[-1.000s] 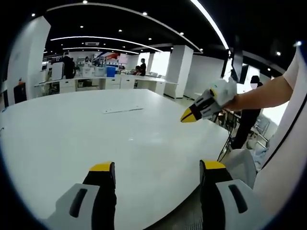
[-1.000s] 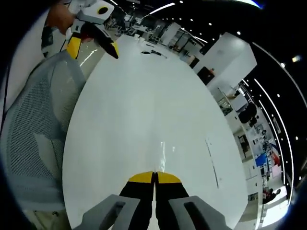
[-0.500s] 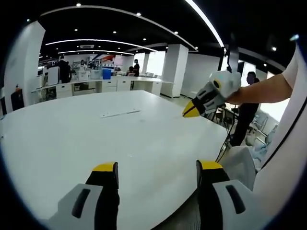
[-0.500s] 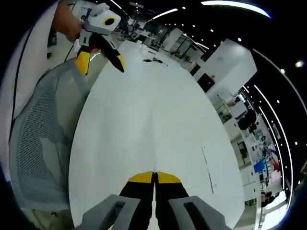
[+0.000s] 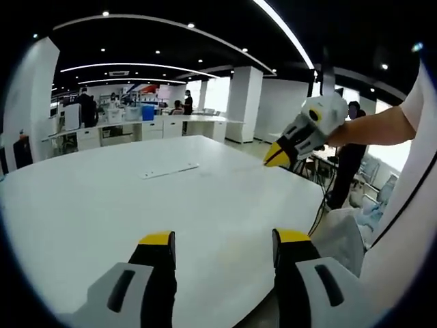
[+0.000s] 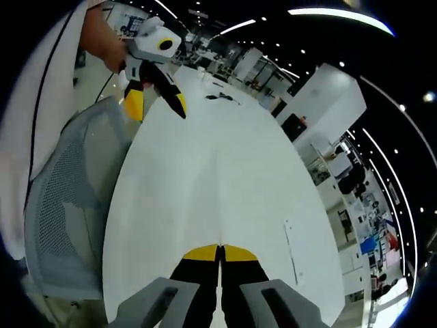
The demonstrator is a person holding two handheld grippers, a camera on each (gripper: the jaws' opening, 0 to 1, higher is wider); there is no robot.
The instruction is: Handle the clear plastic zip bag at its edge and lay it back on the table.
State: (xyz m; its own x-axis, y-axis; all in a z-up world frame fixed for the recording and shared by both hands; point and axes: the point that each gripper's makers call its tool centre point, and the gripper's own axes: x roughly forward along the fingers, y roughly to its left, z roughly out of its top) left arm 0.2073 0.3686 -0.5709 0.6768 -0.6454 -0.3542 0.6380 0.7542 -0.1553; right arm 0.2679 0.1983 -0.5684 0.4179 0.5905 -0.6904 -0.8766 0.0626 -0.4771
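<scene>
The clear zip bag [image 5: 169,170] lies flat on the white table [image 5: 95,205], far ahead of my left gripper [image 5: 224,239], whose jaws stand wide open with nothing between them. Off to the right of it, my right gripper [image 5: 276,158] hovers above the table's edge, shut and empty. In the right gripper view the bag [image 6: 291,242] is a thin clear strip to the right of my shut right gripper [image 6: 220,253]. Across the table [image 6: 205,171], my left gripper [image 6: 157,108] hangs open over the far end.
A grey mesh chair [image 6: 65,205] stands by the table's edge near the person's body. Dark cables [image 6: 222,98] lie at the table's far end. Desks and people [image 5: 89,113] fill the room beyond; one person [image 5: 351,157] stands behind the right gripper.
Both hands have shifted a little: the right gripper sits slightly higher in the left gripper view, the left gripper lower in the right gripper view. The bag has stayed flat on the table.
</scene>
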